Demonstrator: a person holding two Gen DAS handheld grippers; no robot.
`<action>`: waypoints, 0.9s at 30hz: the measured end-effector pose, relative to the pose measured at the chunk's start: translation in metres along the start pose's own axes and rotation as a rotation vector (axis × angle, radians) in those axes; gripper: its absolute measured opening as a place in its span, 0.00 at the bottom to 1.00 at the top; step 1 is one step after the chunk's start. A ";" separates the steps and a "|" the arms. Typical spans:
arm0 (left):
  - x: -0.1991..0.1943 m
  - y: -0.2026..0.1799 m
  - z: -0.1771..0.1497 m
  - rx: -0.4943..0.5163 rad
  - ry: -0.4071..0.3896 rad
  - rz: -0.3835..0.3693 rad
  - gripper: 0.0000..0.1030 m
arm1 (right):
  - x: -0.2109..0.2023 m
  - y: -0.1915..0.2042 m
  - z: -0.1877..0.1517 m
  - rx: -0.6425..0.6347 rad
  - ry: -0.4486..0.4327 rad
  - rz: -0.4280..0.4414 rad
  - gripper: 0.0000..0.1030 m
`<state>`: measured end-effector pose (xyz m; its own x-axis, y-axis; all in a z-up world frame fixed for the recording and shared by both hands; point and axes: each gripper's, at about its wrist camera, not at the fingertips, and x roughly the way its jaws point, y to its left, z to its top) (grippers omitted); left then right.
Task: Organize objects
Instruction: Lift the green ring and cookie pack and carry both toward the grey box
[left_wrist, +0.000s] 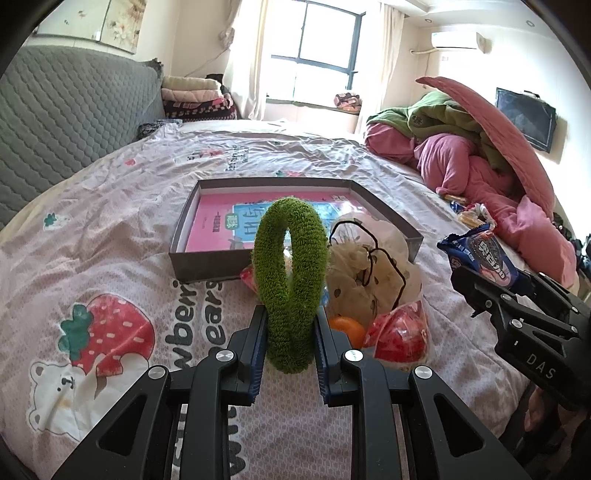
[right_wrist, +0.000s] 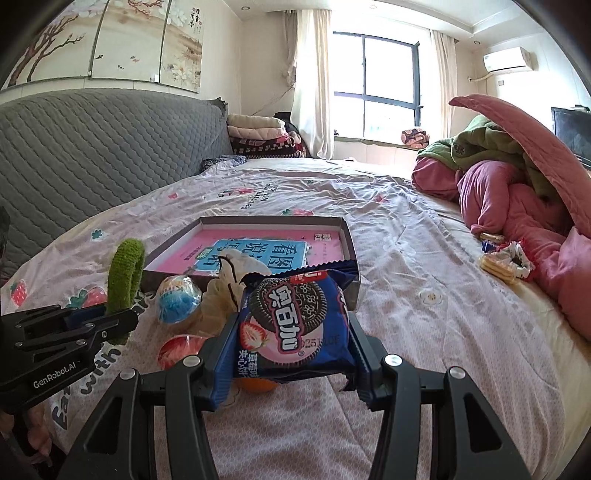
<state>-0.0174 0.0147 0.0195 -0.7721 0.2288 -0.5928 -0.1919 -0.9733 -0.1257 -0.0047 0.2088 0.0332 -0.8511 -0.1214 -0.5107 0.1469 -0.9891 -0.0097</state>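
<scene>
My left gripper is shut on a fuzzy green ring, held upright above the bedsheet; the same ring shows at the left of the right wrist view. My right gripper is shut on a blue cookie packet with a strawberry picture, also seen as the blue packet at the right of the left wrist view. Ahead lies a shallow grey box with a pink book inside. Between grippers and box sit a cream spotted scrunchie, an orange ball and a red wrapped snack.
A blue and white ball lies by the box's near wall. Piled pink and green bedding fills the right side, with biscuits beside it. A grey quilted headboard runs along the left. Folded blankets stand at the back.
</scene>
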 end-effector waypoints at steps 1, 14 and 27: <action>0.000 0.000 0.001 0.000 -0.001 -0.001 0.23 | 0.000 0.000 0.001 -0.002 0.000 0.001 0.51; 0.012 0.002 0.014 -0.002 0.009 0.002 0.23 | 0.006 0.001 0.008 -0.018 0.001 -0.009 0.51; 0.020 0.000 0.019 0.004 0.011 -0.003 0.23 | 0.012 -0.001 0.020 -0.026 -0.020 -0.007 0.51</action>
<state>-0.0439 0.0194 0.0227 -0.7648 0.2312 -0.6013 -0.1963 -0.9726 -0.1244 -0.0251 0.2064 0.0442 -0.8621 -0.1159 -0.4934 0.1534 -0.9875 -0.0361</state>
